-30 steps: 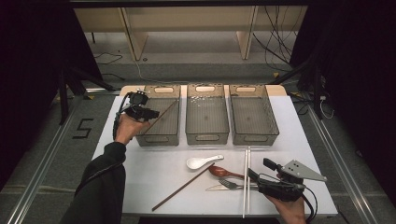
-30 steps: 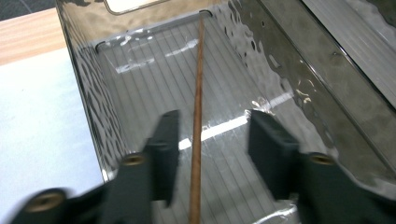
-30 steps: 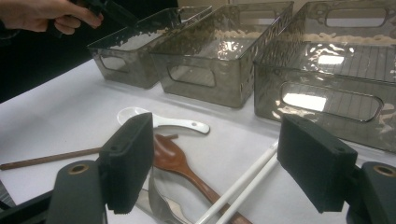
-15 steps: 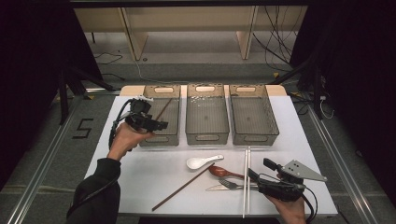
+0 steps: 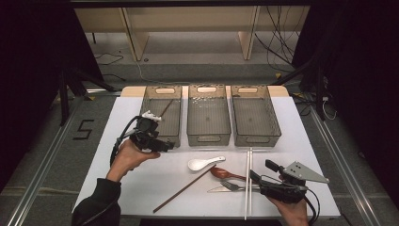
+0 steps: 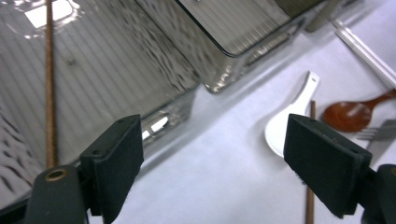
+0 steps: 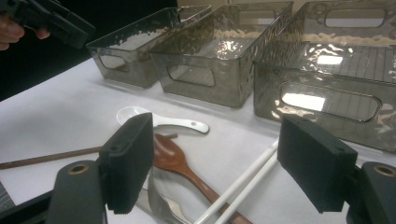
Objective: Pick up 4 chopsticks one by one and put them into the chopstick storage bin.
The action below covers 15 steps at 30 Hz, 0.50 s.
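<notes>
The left gripper (image 5: 162, 145), jaws just spread wide and empty, hovers at the near end of the leftmost smoky clear plastic bin (image 5: 149, 123), where a thin brown wooden chopstick (image 6: 49, 88) lies; the right gripper (image 5: 253, 178) rests open over the cutlery. Both work above a white tabletop (image 5: 122, 117). A "5" (image 5: 83, 129) marks the grey floor.

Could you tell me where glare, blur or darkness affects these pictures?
High view: the surroundings are dark and the white table is evenly lit. Left gripper view: glare on the left bin, and the near jaws look soft. Right gripper view: bright reflections on the right bin, with a black upper-left corner.
</notes>
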Motion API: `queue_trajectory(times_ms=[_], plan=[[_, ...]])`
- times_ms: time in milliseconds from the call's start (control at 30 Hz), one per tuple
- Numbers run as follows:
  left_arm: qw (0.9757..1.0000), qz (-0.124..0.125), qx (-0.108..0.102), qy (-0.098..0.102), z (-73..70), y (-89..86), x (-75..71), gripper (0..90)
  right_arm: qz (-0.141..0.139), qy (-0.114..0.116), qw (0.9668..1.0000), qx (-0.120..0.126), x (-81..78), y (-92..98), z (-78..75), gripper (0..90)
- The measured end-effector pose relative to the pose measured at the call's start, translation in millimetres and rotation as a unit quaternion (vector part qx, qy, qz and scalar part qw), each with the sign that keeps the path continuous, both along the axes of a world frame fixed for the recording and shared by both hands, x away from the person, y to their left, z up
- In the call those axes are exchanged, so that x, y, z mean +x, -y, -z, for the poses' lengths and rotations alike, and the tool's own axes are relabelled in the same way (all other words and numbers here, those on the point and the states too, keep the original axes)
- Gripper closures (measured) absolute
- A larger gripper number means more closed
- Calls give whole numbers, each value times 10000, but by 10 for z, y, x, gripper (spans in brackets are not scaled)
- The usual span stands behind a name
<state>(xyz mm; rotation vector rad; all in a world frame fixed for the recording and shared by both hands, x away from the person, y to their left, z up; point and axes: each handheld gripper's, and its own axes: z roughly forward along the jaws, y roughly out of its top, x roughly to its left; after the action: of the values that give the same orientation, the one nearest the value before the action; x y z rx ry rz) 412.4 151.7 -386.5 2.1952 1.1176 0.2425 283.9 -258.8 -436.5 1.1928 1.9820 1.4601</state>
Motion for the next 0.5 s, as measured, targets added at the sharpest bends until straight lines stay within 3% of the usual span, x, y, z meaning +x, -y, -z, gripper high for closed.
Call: queue_trajectory(times_ms=[167, 267, 500], plan=[[9995, 108, 278, -56, 79, 53, -101, 187, -16, 1, 10000, -16, -8, -8, 0, 280], [9992, 195, 325, -133, 106, 86, -172, 187, -31, 11, 10000, -39, -7, -14, 0, 280], [9960, 442, 701, -344, 249, 215, -289, 187, -36, 17, 10000, -47, -8, -15, -2, 280]])
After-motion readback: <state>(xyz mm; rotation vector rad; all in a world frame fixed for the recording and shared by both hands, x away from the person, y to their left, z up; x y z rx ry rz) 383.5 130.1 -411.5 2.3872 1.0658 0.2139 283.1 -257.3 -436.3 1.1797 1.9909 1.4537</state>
